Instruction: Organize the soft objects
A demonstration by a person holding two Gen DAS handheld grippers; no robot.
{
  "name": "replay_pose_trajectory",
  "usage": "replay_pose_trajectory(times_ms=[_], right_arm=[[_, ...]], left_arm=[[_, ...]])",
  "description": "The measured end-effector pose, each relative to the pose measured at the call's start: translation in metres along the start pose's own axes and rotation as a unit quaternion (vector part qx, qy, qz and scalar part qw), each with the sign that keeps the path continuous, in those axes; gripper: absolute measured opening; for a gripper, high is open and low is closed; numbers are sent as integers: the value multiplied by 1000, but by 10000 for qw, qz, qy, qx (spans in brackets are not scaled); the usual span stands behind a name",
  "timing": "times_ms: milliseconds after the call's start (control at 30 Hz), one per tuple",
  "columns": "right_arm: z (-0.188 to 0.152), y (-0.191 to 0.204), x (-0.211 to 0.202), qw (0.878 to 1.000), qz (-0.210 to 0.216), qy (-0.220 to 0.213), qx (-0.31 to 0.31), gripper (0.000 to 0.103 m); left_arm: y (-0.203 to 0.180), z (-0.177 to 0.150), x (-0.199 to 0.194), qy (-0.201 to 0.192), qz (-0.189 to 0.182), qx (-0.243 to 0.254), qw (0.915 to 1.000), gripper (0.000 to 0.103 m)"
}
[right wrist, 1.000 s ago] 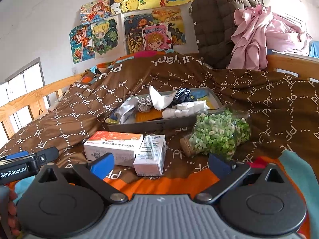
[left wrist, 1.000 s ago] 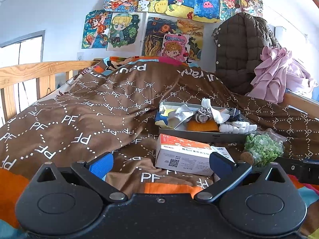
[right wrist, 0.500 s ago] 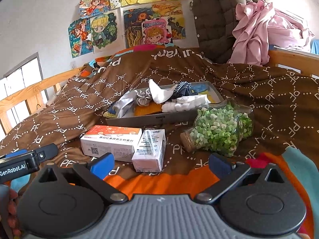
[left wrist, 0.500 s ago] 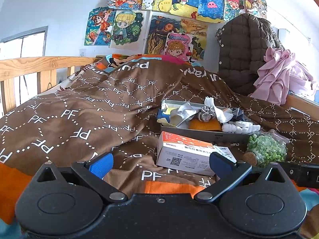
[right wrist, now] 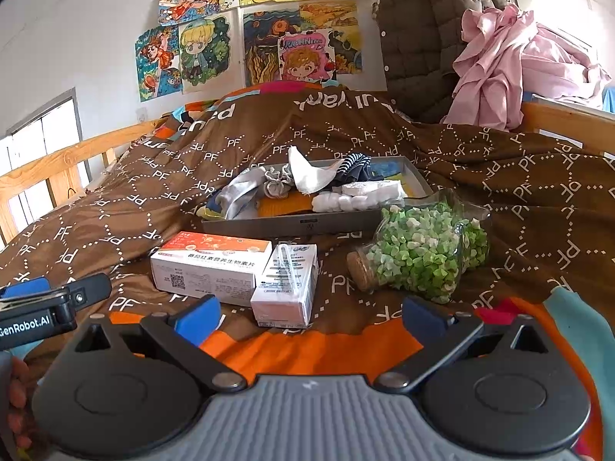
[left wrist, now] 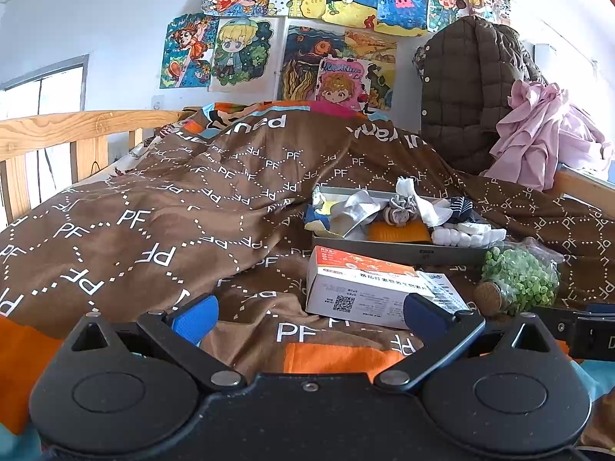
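A grey tray (left wrist: 399, 250) (right wrist: 292, 224) lies on the brown bed cover, holding soft items: a white cloth (right wrist: 309, 176), a grey scrunchie (right wrist: 275, 188), striped socks (right wrist: 353, 163), an orange cloth (left wrist: 398, 232) and white cotton pads (right wrist: 346, 203). In front of it lie an orange-and-white box (left wrist: 357, 288) (right wrist: 207, 265), a small carton (right wrist: 286, 286) and a jar of green paper stars (right wrist: 415, 255) (left wrist: 519, 280). My left gripper (left wrist: 307, 313) is open, empty, low over the cover just before the box. My right gripper (right wrist: 311, 317) is open and empty, near the carton.
Wooden bed rails (left wrist: 57, 134) (right wrist: 557, 123) run along both sides. A quilted brown jacket (left wrist: 469, 96) and pink clothes (right wrist: 511, 65) hang at the back right. Drawings (left wrist: 338, 30) cover the wall. A hand (right wrist: 15, 395) holds the left gripper's handle.
Both views have drifted slightly; the tray and boxes sit a little further right in the left wrist view. Both grippers stay open and nothing on the bed has moved.
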State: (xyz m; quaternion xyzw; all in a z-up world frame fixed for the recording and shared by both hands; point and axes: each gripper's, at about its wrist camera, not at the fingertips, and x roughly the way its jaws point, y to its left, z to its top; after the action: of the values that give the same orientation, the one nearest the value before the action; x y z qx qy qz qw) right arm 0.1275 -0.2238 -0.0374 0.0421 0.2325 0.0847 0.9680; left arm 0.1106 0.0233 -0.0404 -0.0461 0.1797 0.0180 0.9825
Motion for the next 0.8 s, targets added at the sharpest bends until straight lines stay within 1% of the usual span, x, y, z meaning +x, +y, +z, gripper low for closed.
replay_pose_trajectory(times_ms=[800], right_arm=[[-1, -2, 2, 10000, 26, 52, 32, 103]], left_arm=[[0, 1, 0, 0, 2, 4, 10000, 102]])
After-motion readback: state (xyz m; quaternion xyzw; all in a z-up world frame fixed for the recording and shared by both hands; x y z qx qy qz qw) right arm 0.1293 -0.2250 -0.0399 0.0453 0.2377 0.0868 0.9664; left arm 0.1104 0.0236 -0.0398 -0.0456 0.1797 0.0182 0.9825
